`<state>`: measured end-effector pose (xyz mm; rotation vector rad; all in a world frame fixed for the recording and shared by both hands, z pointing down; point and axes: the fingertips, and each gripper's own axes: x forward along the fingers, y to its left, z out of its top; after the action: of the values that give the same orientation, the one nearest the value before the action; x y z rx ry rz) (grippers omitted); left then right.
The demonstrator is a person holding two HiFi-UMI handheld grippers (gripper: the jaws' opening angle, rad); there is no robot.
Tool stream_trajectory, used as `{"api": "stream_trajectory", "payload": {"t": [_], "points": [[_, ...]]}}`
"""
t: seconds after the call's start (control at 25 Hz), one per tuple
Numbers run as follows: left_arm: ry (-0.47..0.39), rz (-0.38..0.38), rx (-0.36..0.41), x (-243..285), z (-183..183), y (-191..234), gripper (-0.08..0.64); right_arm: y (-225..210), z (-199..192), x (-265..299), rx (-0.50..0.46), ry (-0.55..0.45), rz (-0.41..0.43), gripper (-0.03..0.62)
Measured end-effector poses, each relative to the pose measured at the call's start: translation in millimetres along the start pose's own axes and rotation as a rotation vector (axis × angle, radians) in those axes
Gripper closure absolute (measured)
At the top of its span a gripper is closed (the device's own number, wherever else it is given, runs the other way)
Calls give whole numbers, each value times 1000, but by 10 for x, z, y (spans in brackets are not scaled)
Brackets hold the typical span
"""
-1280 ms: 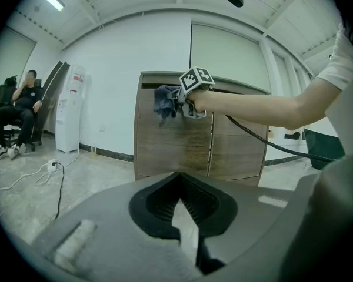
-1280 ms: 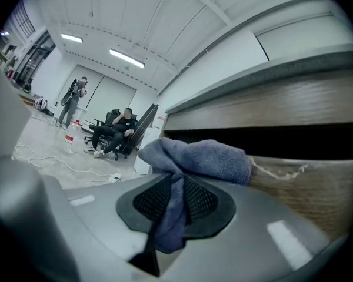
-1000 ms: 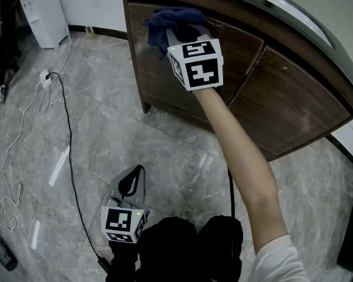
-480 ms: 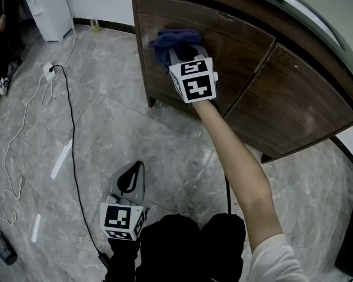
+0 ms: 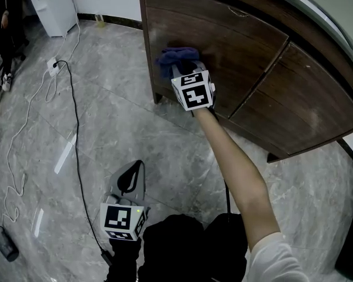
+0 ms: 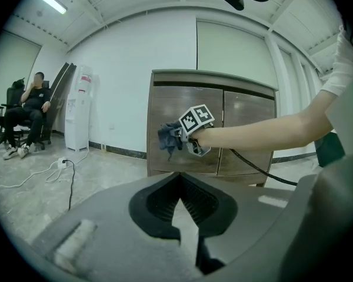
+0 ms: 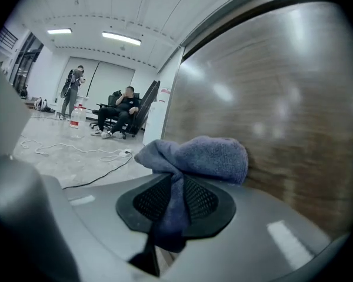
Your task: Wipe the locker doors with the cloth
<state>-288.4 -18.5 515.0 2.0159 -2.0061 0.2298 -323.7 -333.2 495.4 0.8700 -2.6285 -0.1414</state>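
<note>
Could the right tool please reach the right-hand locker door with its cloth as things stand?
Probably yes: the right tool grips the cloth against the left door, the right-hand door is adjacent, and nothing stands before it.

cloth (image 7: 206, 157): blue terry | locker door (image 5: 223, 46): brown wood | floor (image 5: 106, 128): glossy marble

floor (image 5: 135, 128): glossy grey marble-look tiles
cables: black cable (image 5: 77, 135) snakes across the floor, white cable (image 5: 10, 151) loops beside it, both run up to a power strip (image 5: 52, 63)
standing on it: wooden locker cabinet (image 5: 241, 69), white dispenser (image 5: 50, 4) further back
near corner: small dark cylinder (image 5: 3, 244), no idea what it is
</note>
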Motion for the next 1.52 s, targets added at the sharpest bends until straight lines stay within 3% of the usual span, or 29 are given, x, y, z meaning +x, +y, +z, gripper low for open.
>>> {"api": "stream_trajectory", "payload": {"t": [1.04, 1.32, 1.52], "points": [[46, 55, -25, 62, -206, 406, 560, 540, -1463, 683, -22, 279, 108, 522], [44, 57, -32, 59, -191, 411, 558, 542, -1454, 680, -23, 301, 114, 523], [36, 53, -33, 58, -169, 403, 560, 472, -1113, 616, -20, 244, 97, 523]]}}
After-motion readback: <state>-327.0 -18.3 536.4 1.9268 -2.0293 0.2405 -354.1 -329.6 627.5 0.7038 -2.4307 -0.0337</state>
